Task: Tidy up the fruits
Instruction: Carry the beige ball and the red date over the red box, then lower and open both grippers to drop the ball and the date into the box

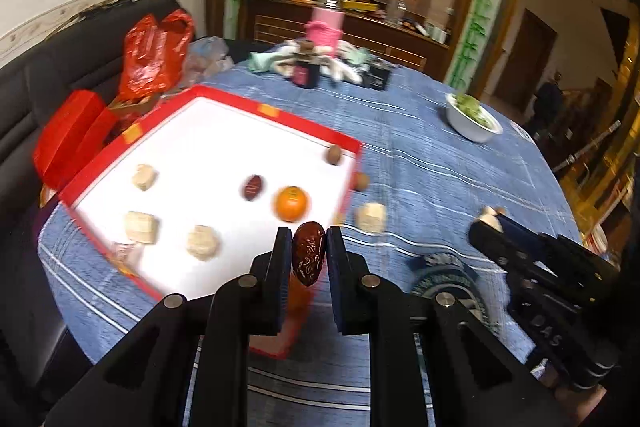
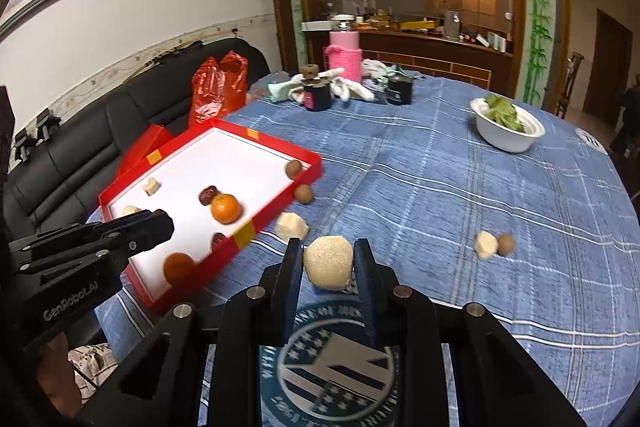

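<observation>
A white bowl of greens point(image 2: 507, 129) is seen far right on the blue checked bench point(image 2: 460, 187). A pink yarn-wrapped container point(image 2: 344, 55) is set at the back, a red plastic bag point(image 2: 219, 87) on the black sofa point(image 2: 100, 131).

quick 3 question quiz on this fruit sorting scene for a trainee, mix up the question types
1. True or false: the left hand-held gripper holds a red date.
2. What sits between the right hand-held gripper's fingers? A) orange B) pale round cake C) bowl
3. Fill in: the whole orange lies inside the red ____.

Key: 1 true. 2 B. 3 tray.
</observation>
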Motion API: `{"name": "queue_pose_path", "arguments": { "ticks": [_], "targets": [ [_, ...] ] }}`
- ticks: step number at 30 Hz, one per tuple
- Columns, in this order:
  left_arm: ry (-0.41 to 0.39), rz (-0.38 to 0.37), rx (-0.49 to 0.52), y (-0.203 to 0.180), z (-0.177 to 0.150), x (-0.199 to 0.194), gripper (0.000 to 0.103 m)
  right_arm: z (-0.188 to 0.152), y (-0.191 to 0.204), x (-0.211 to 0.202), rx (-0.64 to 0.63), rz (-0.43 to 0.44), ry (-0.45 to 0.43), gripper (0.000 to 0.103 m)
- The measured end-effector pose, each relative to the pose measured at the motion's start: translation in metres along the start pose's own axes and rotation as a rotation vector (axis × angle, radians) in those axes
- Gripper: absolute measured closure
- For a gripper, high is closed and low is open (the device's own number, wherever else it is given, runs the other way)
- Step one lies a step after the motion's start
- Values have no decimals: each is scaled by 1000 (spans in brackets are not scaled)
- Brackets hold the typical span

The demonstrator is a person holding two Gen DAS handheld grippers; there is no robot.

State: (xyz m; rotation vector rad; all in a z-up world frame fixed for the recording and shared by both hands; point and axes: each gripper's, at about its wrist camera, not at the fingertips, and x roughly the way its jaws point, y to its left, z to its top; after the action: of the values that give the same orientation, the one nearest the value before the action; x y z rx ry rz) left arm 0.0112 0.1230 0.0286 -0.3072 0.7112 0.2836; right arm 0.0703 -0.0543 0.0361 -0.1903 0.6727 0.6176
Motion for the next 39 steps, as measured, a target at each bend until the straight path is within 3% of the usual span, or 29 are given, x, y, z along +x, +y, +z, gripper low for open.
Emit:
{"name": "queue_pose_path", "arguments": {
  "ticks": [7,11,16,23,39],
  "targets": [
    [-24,82,-102,54,15,5,88,18,26,11,-24,56,-13,77],
    [-15,116,-102,64,22,18,88,31,47,21,-35,106,-29,77],
    [11,149,-71,63,32,43,88,49,69,54,-41,148,-22,77],
    [42,150,-42,54,40,63,88,65,69,113,9,156,45,77],
    [121,209,-65,61,57,116,88,71,67,159,25,161,110,77]
  ]
}}
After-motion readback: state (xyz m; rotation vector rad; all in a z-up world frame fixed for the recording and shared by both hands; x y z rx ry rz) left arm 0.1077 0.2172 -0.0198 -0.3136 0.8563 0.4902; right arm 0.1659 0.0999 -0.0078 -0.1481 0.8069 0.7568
